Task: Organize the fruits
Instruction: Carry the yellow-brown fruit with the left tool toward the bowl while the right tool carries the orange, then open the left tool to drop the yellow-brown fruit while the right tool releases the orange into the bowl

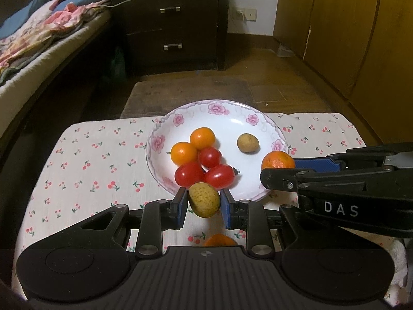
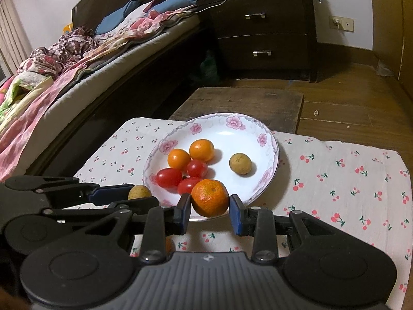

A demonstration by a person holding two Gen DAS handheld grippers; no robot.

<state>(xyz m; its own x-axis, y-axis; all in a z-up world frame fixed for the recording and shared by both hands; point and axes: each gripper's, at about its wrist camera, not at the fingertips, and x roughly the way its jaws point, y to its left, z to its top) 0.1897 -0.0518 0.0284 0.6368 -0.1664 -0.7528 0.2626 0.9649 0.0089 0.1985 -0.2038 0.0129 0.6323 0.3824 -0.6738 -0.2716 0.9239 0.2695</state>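
A white flowered plate [image 1: 227, 113] [image 2: 268, 180] holds two small oranges [image 1: 202, 137] [image 2: 201, 149], three cherry tomatoes [image 1: 210, 157] [image 2: 197, 168] and a tan longan [image 1: 247, 142] [image 2: 240, 164]. My left gripper [image 1: 204, 202] is shut on a yellowish longan [image 1: 204, 199] [image 2: 139, 192] over the plate's near rim. My right gripper [image 2: 210, 206] is shut on a mandarin orange [image 2: 210, 201] [image 1: 277, 160] at the plate's near right rim. Another orange [image 1: 220, 240] lies on the cloth below my left gripper, partly hidden.
The plate sits on a cherry-print cloth [image 1: 90, 170] [image 2: 348, 180] over a low table. Beyond it stand a wooden stool [image 1: 188, 90], a dark nightstand [image 1: 175, 25] and a bed [image 2: 77, 64] at the left. A wooden wardrobe [image 1: 348, 25] lines the right.
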